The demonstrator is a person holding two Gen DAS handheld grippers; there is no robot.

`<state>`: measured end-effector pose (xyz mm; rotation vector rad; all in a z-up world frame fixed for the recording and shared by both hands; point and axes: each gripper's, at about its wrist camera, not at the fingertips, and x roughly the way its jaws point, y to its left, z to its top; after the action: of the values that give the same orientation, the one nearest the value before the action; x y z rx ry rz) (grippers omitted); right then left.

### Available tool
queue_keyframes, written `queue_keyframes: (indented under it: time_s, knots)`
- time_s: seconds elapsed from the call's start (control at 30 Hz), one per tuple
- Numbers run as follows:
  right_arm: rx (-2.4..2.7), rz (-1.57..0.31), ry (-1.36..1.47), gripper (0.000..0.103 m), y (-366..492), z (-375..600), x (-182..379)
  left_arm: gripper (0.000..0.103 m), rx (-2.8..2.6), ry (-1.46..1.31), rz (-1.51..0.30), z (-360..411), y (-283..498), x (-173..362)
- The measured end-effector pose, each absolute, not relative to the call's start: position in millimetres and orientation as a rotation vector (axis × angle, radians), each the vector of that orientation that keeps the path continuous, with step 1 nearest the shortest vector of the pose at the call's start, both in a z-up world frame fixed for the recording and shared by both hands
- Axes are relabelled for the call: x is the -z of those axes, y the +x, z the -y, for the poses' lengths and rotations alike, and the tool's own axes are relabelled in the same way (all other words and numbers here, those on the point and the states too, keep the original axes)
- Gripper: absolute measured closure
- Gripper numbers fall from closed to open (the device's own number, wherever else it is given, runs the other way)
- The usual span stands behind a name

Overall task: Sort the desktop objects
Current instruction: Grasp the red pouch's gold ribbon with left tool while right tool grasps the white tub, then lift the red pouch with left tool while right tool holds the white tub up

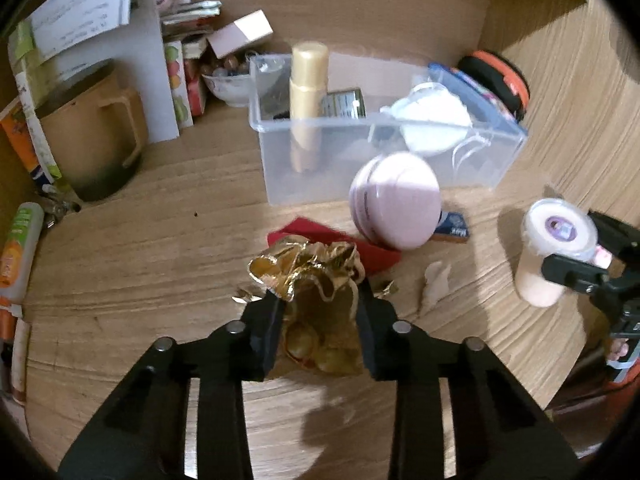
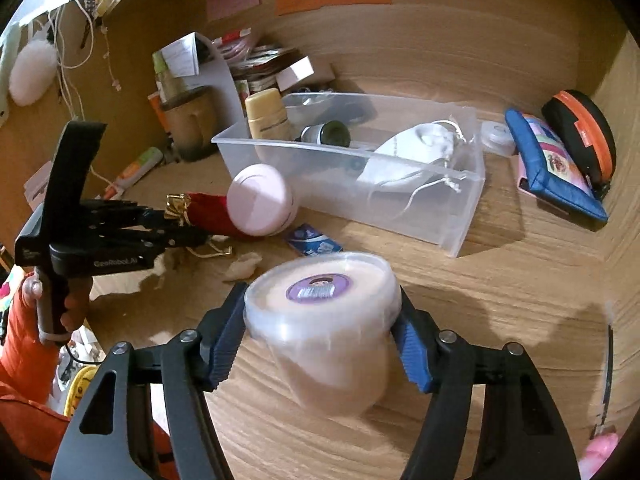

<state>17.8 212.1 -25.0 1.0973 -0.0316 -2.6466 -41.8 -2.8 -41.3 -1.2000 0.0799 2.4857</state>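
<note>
My left gripper (image 1: pixel 320 304) is shut on a crinkled gold pouch (image 1: pixel 316 276) low over the wooden desk, and the pouch bulges out ahead of the black fingers. In the right wrist view the left gripper (image 2: pixel 176 220) reaches in from the left with the gold pouch (image 2: pixel 178 203) at its tips. My right gripper (image 2: pixel 320 308) is shut on a clear tub (image 2: pixel 320 320) with a purple label on its lid; its blue pads press the tub's sides. The left wrist view shows that tub (image 1: pixel 556 240) at the right. A clear plastic bin (image 1: pixel 280 160) (image 2: pixel 400 216) stands beyond.
The bin holds a gold-capped bottle (image 1: pixel 306 92), a dark jar (image 2: pixel 326 133) and a white mask (image 1: pixel 434 120). In front lie a pink round case (image 1: pixel 396 200), a red cloth (image 1: pixel 320 234), a small blue box (image 1: pixel 452 226) and a tissue scrap (image 1: pixel 434 284). A mug (image 1: pixel 96 140) stands left; a blue pouch (image 2: pixel 556 164) and an orange-black case (image 2: pixel 580 136) right.
</note>
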Motion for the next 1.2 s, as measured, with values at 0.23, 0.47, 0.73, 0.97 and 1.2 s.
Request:
queue_keyframes:
  time_s: [0.23,0.47,0.73,0.97,1.2]
  knots:
    - [2.647,0.035,1.088,0.039,12,-213,20,0.084,-2.494,-1.132,-0.009,15,-39,21]
    - [2.661,0.043,1.057,0.039,9,-214,8,0.093,-2.515,-1.079,0.042,21,-41,8]
    - [2.673,0.061,1.039,0.039,4,-218,-2,0.093,-2.524,-1.029,0.115,28,-46,-7]
    - [2.688,0.081,1.008,0.039,-4,-221,-14,0.093,-2.547,-0.959,0.158,37,-46,-27]
    - [2.702,0.088,0.958,0.039,-16,-224,-32,0.093,-2.563,-0.881,0.161,43,-48,-50]
